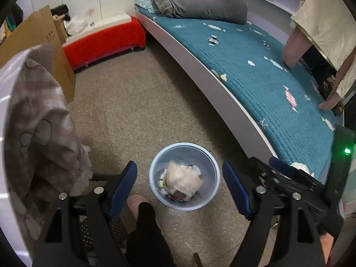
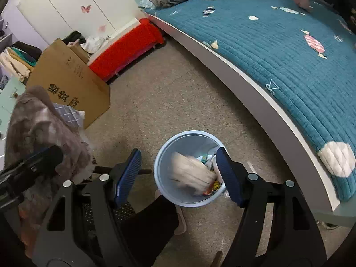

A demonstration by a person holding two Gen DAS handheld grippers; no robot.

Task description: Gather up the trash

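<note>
Left wrist view: left gripper point(image 1: 179, 183) points down over the pale blue bin point(image 1: 155, 178) on the floor; jaws wide, nothing between the pads. A crumpled cream wad point(image 1: 183, 178) lies inside the bin on other wrappers. Bed point(image 1: 255, 84) with teal quilt alongside.

Right wrist view: right gripper point(image 2: 179, 173) over the same bin point(image 2: 163, 166); jaws wide, empty. Wad point(image 2: 190, 172) blurred, inside the bin. Cardboard box point(image 2: 69, 77) stands well apart.

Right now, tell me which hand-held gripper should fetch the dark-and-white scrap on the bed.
Right, probably: the right hand-held gripper, open and empty, is beside the bed, nearer the scrap.
</note>
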